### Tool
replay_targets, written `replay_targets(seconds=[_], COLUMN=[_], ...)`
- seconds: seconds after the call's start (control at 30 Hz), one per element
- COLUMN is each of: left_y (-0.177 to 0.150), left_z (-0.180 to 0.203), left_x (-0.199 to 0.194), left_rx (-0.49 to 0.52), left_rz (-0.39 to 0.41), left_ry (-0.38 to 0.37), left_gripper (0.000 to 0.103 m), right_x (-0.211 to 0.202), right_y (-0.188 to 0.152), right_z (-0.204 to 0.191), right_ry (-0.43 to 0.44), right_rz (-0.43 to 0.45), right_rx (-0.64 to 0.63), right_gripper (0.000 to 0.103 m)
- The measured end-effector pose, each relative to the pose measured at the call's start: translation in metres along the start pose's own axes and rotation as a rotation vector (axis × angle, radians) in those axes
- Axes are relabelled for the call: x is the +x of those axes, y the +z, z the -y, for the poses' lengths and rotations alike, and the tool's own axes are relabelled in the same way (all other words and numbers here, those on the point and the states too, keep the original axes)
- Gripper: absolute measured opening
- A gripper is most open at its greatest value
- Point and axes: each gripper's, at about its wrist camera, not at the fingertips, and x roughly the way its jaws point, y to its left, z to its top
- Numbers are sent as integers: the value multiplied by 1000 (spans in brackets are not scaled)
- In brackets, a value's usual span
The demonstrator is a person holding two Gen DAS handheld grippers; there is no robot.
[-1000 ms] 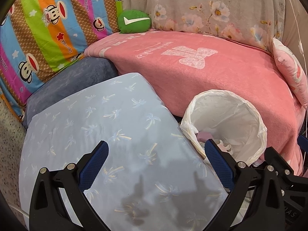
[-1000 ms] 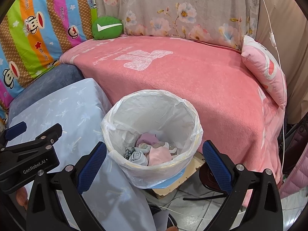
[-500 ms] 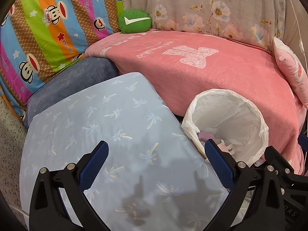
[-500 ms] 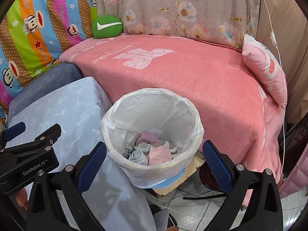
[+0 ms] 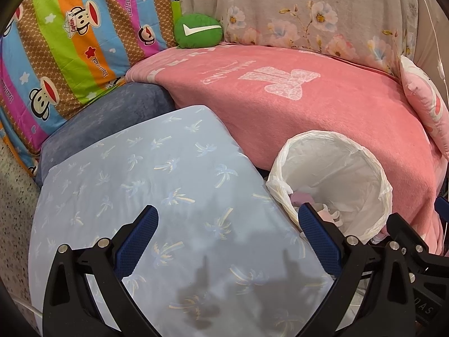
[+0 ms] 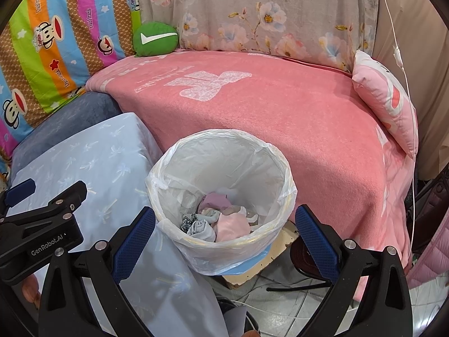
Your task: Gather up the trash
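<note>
**Both grippers empty, bin upright beside the bed**

We hold both tools spread wide with nothing between the fingers. Our left gripper (image 5: 226, 230) hovers over the pale blue palm-print cushion (image 5: 157, 185); our right gripper (image 6: 224, 230) hangs just above the near rim of the trash bin (image 6: 221, 140).

The bin stands upright, its long axis vertical and its mouth facing up toward the right wrist camera. A white plastic liner (image 6: 193, 255) is folded over the rim and sags down the outer wall. The bin sits on the floor, wedged between the right edge of the blue cushion and the front edge of the pink blanket (image 6: 280, 106) that covers the bed. At the bottom of the bin lies a heap of crumpled trash (image 6: 219, 219) in pink, grey and lilac; we cannot tell what the pieces are. From the left wrist view the same bin (image 5: 331, 151) shows at the right, partly behind our right finger.

A green cushion (image 6: 155, 39) rests at the far corner of the blanket, against the striped monkey-print quilt (image 6: 50, 42). A pink pillow (image 6: 384, 92) leans at the blanket's right edge.

Against the frames from a second ago almost nothing differs: both views have shifted only slightly, the bin and its contents lie as they did, and both tools remain spread.
</note>
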Motion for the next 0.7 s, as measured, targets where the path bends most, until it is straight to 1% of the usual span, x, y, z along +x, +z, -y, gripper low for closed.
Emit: replay_targets(seconds=[0.7], left_y=[0], left_z=[3], left_x=[-1], left_rx=[12], left_rz=[-6], left_ry=[-10], left_gripper=[96], right_x=[1], right_y=[-1], right_z=[1], right_ry=[0], right_rz=[-1], right_rx=[5], right_gripper=[97])
